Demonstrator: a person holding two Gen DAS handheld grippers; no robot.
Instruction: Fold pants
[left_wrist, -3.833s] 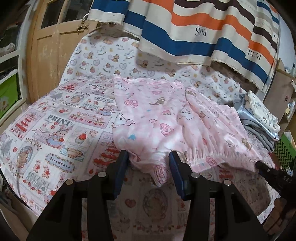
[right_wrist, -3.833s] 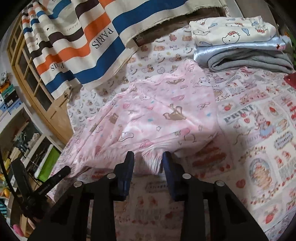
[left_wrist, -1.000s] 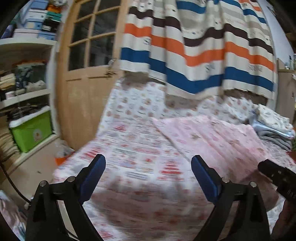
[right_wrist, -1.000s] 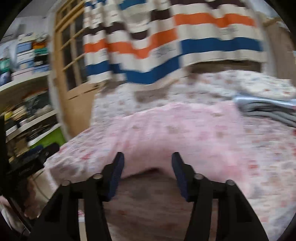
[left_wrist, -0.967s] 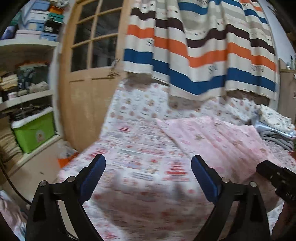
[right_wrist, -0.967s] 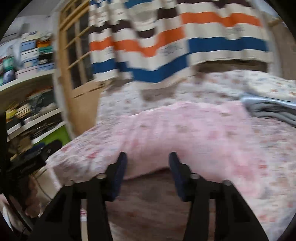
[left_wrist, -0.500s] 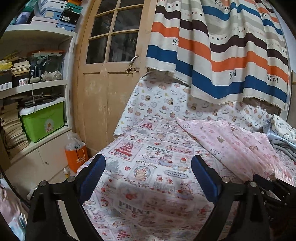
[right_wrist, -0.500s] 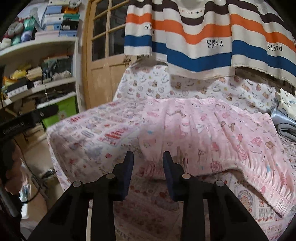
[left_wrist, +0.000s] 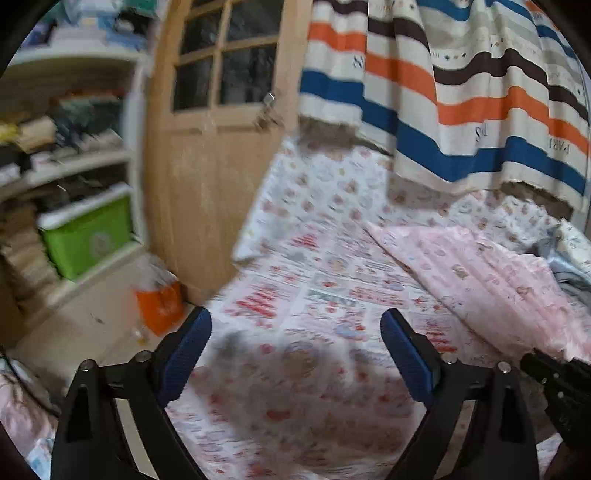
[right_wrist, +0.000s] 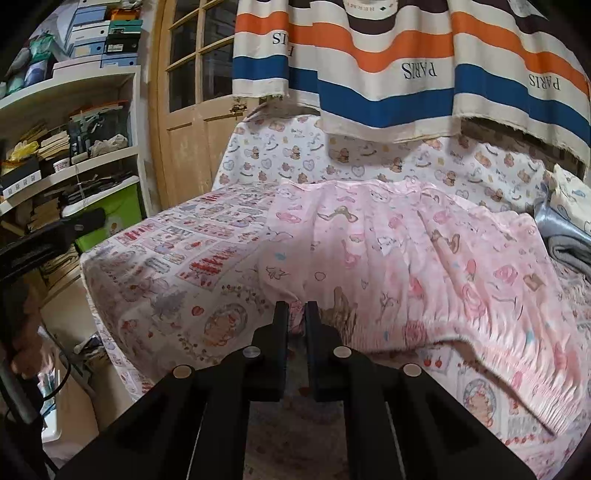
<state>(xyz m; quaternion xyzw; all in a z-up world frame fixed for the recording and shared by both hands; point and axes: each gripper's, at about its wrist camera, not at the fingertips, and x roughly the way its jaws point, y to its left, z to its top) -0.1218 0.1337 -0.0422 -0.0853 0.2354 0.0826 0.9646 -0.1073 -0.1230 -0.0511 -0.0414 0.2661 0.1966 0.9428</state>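
Since half a second ago the right gripper has been closing its jaws, and they now pinch the near hem of the pink pajama pants at lower centre of the right wrist view. These pants lie spread over the printed bedsheet, filling the middle and right of that frame. Meanwhile the left gripper has narrowed slightly yet stays wide, nothing between its blue pads, hovering over bare sheet with the pants at its right edge. Striped fabric hangs along the top; folded clothes sit at far right.
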